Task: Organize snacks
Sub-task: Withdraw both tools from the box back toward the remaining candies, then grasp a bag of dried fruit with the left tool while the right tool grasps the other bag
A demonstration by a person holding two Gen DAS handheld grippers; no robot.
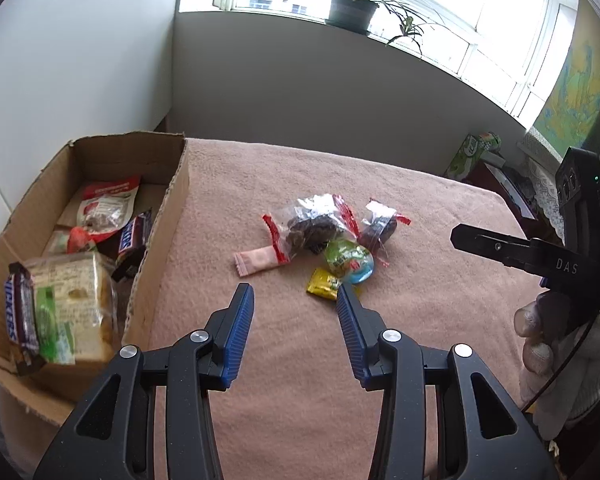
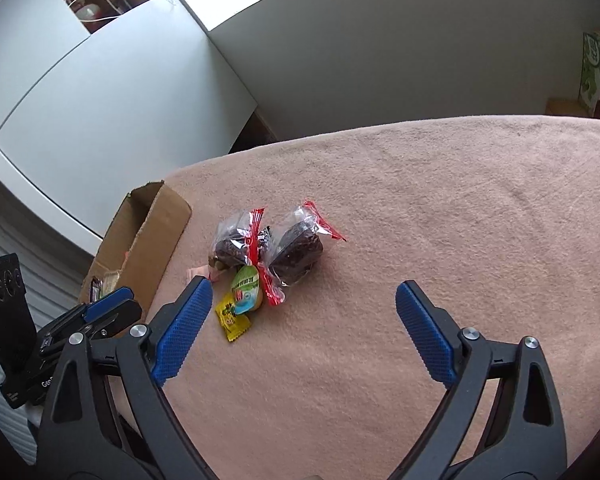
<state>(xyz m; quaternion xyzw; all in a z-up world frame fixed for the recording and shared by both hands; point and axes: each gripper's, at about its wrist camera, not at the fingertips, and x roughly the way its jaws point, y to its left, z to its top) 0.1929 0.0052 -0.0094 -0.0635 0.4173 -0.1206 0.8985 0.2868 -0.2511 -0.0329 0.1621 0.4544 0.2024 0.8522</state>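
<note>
A small pile of snacks lies mid-table on the pink cloth (image 1: 300,360): two clear bags of dark cakes with red ends (image 1: 312,224) (image 1: 378,222), a pink wrapped bar (image 1: 256,260), a round green-lidded cup (image 1: 348,260) and a yellow candy packet (image 1: 324,284). The pile also shows in the right wrist view: cake bags (image 2: 236,240) (image 2: 300,248), cup (image 2: 246,290), yellow packet (image 2: 232,318). A cardboard box (image 1: 168,216) at the left holds Snickers bars (image 1: 18,316), a sandwich pack (image 1: 76,300) and other packets. My left gripper (image 1: 296,300) is open and empty, just short of the pile. My right gripper (image 2: 304,296) is open and empty, near the pile.
The right gripper's body and a gloved hand (image 1: 556,344) show at the right of the left wrist view. A potted plant (image 1: 352,8) stands on the windowsill. A green carton (image 1: 472,152) stands beyond the table's far right edge. The box corner (image 2: 148,232) shows in the right wrist view.
</note>
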